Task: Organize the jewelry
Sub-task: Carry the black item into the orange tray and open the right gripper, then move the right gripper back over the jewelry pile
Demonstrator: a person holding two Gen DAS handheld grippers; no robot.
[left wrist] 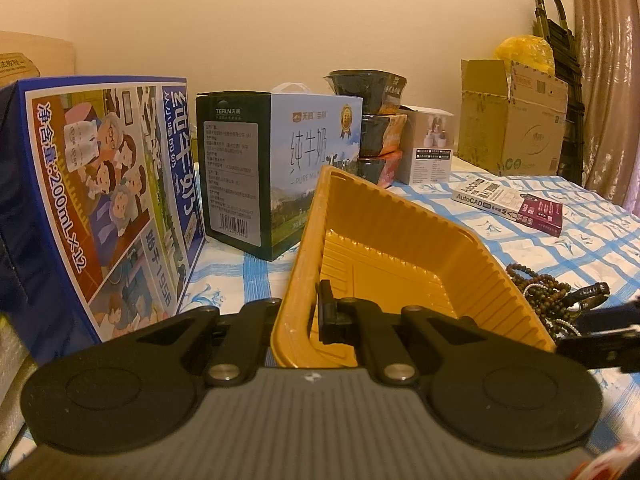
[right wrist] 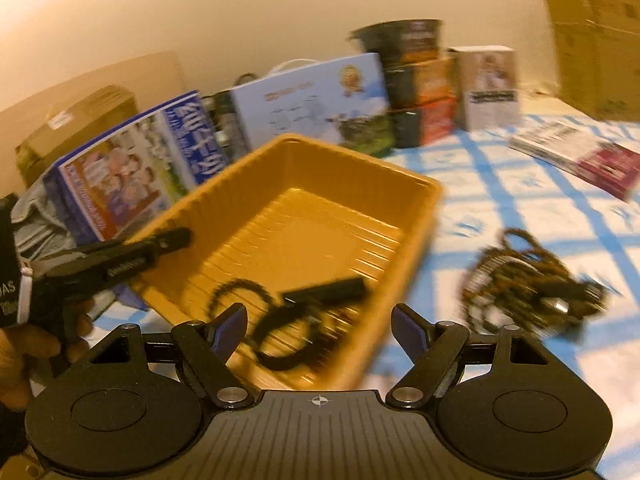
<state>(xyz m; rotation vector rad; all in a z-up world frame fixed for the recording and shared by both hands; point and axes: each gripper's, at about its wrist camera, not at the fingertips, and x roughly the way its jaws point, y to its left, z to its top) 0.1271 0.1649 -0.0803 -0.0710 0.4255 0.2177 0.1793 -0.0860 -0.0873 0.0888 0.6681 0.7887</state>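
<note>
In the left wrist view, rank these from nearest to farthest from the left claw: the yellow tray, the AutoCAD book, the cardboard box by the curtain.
1. Yellow tray: its rim is gripped in the left claw.
2. AutoCAD book: lying flat on the checked cloth, off to the right.
3. Cardboard box: far right, standing at the back by the curtain.
</note>
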